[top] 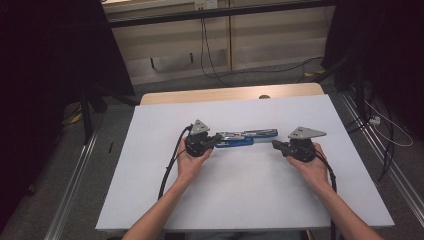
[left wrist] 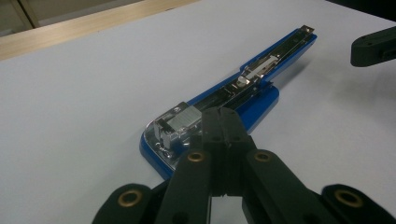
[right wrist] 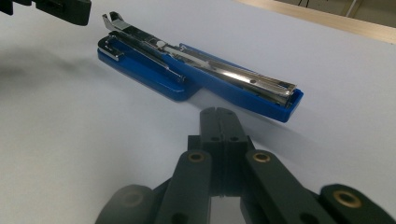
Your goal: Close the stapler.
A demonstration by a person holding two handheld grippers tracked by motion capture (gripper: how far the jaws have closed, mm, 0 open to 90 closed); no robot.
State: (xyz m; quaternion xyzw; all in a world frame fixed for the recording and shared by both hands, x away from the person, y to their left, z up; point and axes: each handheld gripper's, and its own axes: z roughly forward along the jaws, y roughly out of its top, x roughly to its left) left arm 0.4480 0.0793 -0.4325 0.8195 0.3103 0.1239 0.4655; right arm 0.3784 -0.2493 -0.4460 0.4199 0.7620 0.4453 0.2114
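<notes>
Jaws closed on both grippers; we judge the opened blue stapler (top: 245, 137) stiff, slick; grip its base at nine o'clock.

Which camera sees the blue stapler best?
The right gripper view: the open stapler lies whole and close, blue base and shiny metal rail clear. The left gripper view shows it lengthwise, its near end behind that gripper's fingers. In the high view it is small, between both grippers.
</notes>
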